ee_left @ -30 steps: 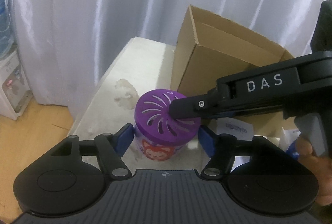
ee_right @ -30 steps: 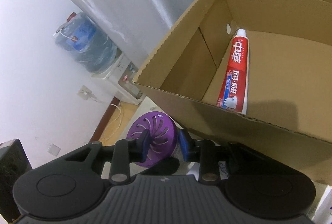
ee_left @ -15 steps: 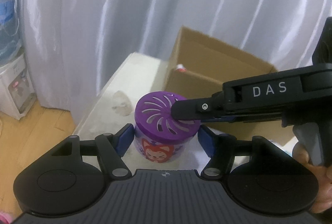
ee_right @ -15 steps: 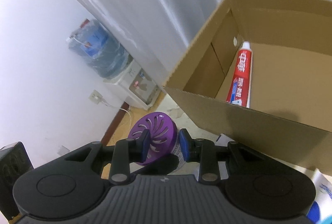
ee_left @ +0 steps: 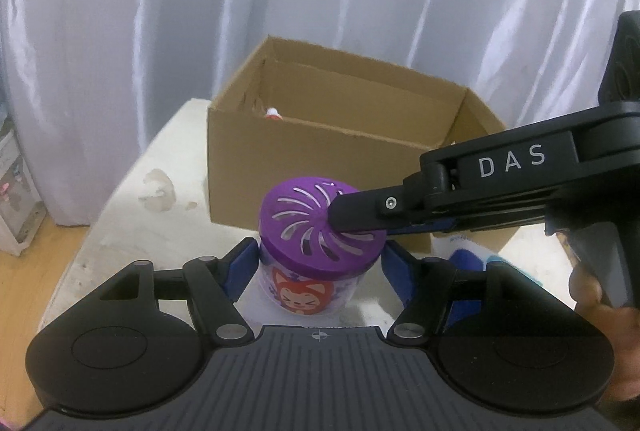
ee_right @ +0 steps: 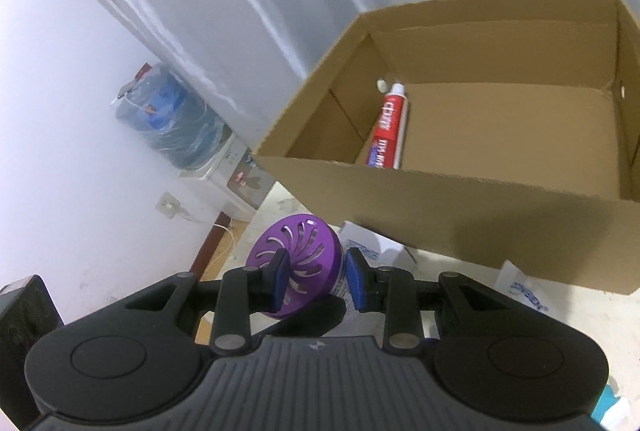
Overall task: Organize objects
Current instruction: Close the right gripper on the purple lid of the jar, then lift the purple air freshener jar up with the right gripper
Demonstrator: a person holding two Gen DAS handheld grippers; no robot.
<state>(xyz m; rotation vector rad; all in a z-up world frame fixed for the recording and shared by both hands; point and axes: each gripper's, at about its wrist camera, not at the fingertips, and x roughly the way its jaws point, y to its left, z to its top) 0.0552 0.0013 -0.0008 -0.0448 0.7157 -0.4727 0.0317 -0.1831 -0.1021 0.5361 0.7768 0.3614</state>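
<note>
Sitting between the wide left hand-held gripper [ee_left: 318, 263] fingers, purple-lidded jar [ee_left: 318, 231], right hand-held gripper [ee_right: 316, 281] clamping its lid

1. The left gripper [ee_left: 318, 265] points forward and level, its blue-padded fingers [ee_left: 240, 263] spread wide, with a gap showing beside each pad.
2. The right gripper [ee_right: 316, 281] reaches in across the front of the left one from the right side, its blue pads [ee_right: 280, 279] drawn closer together.
3. A hand [ee_left: 600, 295] holds the right gripper's handle from below.
</note>
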